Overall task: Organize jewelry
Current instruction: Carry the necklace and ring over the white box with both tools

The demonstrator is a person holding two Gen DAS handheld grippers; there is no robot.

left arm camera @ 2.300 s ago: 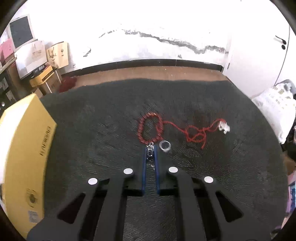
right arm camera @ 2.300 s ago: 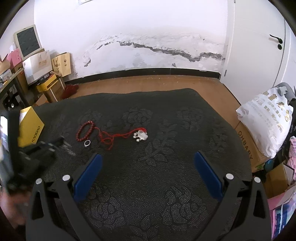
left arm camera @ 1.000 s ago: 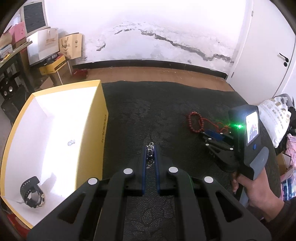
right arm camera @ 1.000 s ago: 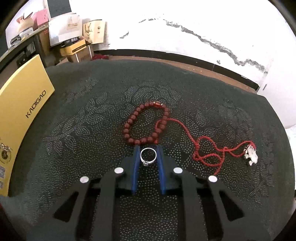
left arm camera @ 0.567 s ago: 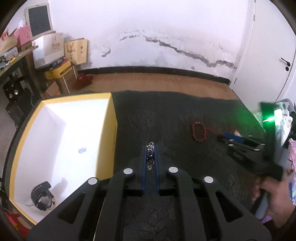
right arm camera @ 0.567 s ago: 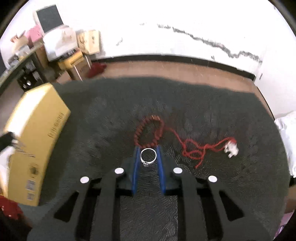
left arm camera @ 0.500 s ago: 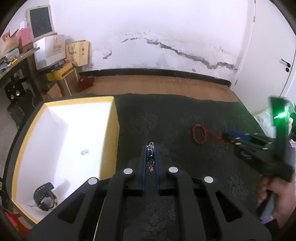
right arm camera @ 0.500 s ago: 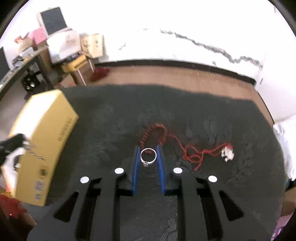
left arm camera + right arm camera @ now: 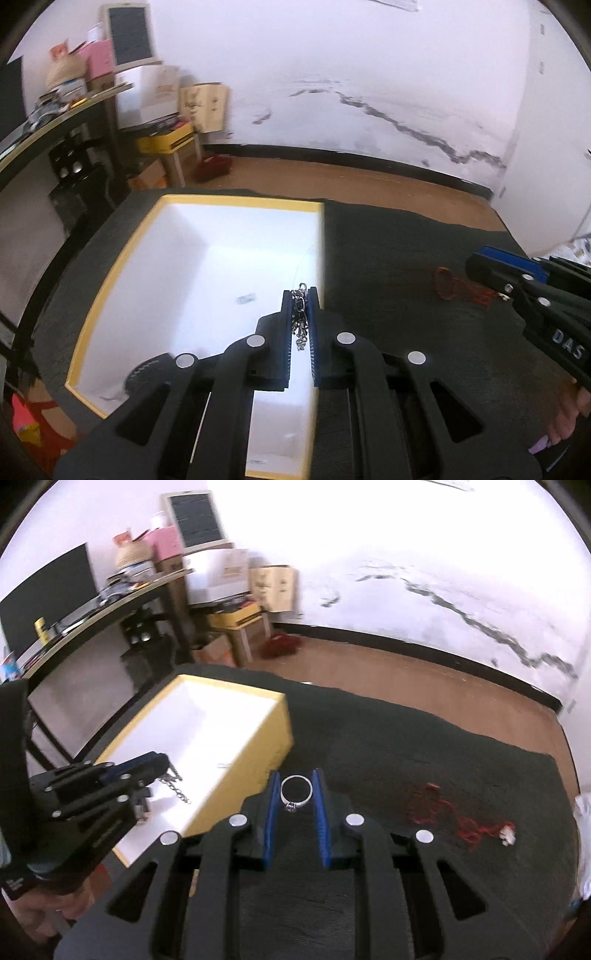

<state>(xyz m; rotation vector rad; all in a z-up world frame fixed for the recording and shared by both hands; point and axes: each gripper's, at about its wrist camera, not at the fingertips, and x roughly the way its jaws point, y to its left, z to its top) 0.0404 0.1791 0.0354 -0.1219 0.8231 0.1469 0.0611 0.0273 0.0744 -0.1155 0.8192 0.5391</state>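
In the left wrist view, the left gripper (image 9: 300, 325) is clamped on a thin silver link chain (image 9: 300, 320), pinched between the blue pads with a loop poking out past the tips and a few links dangling below. It hangs over the right-hand edge of the open yellow cardboard box with a white interior (image 9: 207, 201), which stands on the dark patterned cloth (image 9: 388, 266). The chain looks light and wholly limp, so it should drop in a heap once released; its held stretch runs along the fingers, pointing away from the camera. At the box's near corner a dark wristwatch (image 9: 144, 371) shows partly, and a small pale item (image 9: 246, 298) lies on the box floor. The right gripper (image 9: 491, 271) enters from the right edge, above a red beaded bracelet with a red cord (image 9: 448, 288) left on the cloth.

In the right wrist view, the right gripper (image 9: 295, 794) is closed on a silver ring with a small stone (image 9: 296, 790), squeezed across its width. The ring looks rigid, light and smooth, apt to slip or roll, so a grip across the band suits it. Its opening faces the camera and the stone sits at the lower edge. It is held above the cloth, just right of the box.
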